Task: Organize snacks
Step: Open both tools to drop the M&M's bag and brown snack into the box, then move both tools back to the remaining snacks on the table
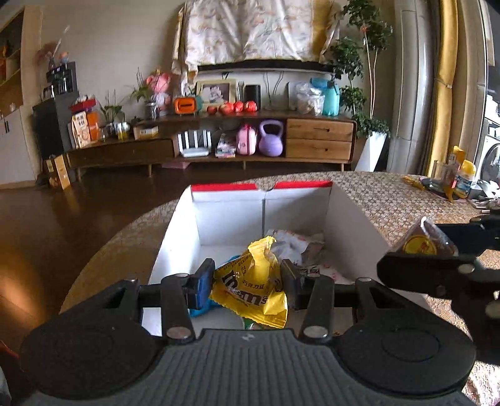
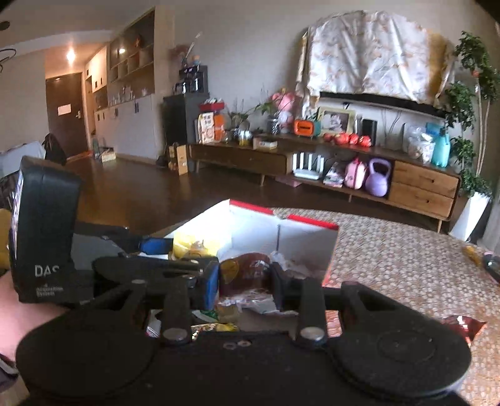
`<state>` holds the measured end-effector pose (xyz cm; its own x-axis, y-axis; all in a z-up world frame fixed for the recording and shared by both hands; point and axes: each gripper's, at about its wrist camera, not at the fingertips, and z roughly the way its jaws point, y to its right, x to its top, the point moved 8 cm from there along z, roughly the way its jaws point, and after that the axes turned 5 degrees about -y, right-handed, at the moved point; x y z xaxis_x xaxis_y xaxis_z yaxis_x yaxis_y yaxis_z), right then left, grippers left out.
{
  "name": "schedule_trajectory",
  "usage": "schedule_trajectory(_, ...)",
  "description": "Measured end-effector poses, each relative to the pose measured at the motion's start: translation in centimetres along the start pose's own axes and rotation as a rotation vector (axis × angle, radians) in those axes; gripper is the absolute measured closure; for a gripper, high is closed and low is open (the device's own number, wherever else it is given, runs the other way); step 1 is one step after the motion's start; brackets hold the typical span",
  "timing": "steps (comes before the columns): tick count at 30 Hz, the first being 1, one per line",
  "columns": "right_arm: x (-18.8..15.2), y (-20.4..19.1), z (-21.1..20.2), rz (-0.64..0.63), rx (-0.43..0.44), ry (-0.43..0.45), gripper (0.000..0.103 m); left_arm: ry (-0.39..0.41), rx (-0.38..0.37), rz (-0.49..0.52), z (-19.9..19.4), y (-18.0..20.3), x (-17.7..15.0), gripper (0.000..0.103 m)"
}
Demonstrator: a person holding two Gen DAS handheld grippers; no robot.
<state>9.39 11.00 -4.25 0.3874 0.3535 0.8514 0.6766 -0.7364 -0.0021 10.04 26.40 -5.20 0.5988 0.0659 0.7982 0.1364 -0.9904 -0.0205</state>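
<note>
The left gripper (image 1: 247, 278) has its black fingers (image 1: 204, 274) clamped on a crinkled yellow M&M's candy bag (image 1: 250, 281), which hangs between them over the near part of the open white cardboard box with red flap edges (image 1: 347, 218). Under and beyond the bag, loose wrappers, one pale and crumpled (image 1: 297, 242), lie on the box floor. The right gripper (image 2: 245, 276) has its fingers (image 2: 211, 281) closed on a brown clear-wrapped snack packet with a round yellow label (image 2: 247, 270), held just above the box's near right wall; from the left wrist view the same packet (image 1: 422, 240) shows at the right, outside that wall and apart from the yellow bag. The box stands near the far-left edge of the counter (image 1: 384, 200), which is covered by a tan woven cloth. A shiny dark-red wrapper (image 2: 462, 326) lies on the cloth near the right gripper's body. At the counter's far right edge there are bottles and small clutter (image 1: 462, 181). Beyond lies a dark wood floor (image 2: 134, 193) and a long low wooden media cabinet (image 1: 318, 137) holding a purple kettlebell (image 1: 271, 137), with a patterned cloth (image 1: 250, 28) draped on the wall above it.
</note>
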Motion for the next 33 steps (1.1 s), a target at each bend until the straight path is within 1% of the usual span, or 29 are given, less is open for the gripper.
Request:
schedule_trajectory(8, -1.0, -0.6, 1.9, -0.011, 0.017, -0.045, 0.070, -0.035, 0.004, -0.008, 1.2, -0.6, -0.7, 0.058)
schedule_trajectory(17, -1.7, 0.1, 3.3, -0.005, 0.012, -0.086, 0.070, -0.068, 0.001, 0.016, 2.3, -0.2, -1.2, 0.057)
schedule_trajectory(21, -1.9, 0.5, 3.6, 0.003, -0.002, -0.098, 0.066, -0.089, 0.007, 0.018, 2.8, -0.2, -1.4, 0.057)
schedule_trajectory(23, -2.0, 0.6, 3.5, 0.002, -0.003, -0.095, 0.064, -0.097, -0.002, 0.024, 2.9, -0.1, -1.6, 0.056)
schedule_trajectory(25, -1.9, 0.7, 3.4, 0.000, -0.007, -0.090, 0.057, -0.097, 0.005, 0.026, 3.0, -0.1, -1.6, 0.056)
schedule_trajectory(27, -1.9, 0.8, 3.2, -0.002, -0.010, -0.085, 0.053, -0.096, 0.007, 0.023, 2.9, -0.1, -1.6, 0.056)
schedule_trajectory(28, -1.9, 0.9, 3.2, -0.003, -0.011, -0.083, 0.051, -0.096, 0.005, 0.021, 2.8, -0.1, -1.6, 0.054)
schedule_trajectory(29, -1.9, 0.9, 3.1, -0.002, -0.012, -0.081, 0.049, -0.094, 0.004, 0.019, 2.7, -0.1, -1.5, 0.046)
schedule_trajectory(30, -1.7, 1.0, 3.1, -0.001, -0.013, -0.079, 0.048, -0.091, 0.006, 0.017, 2.7, -0.1, -1.4, 0.041)
schedule_trajectory(31, -1.8, 1.1, 3.0, 0.000, -0.013, -0.077, 0.048, -0.084, 0.012, 0.016, 2.5, -0.1, -1.3, 0.034)
schedule_trajectory(33, -1.8, 1.3, 2.8, 0.003, -0.019, -0.074, 0.046, -0.070, 0.015, 0.016, 2.1, 0.0, -1.1, 0.032)
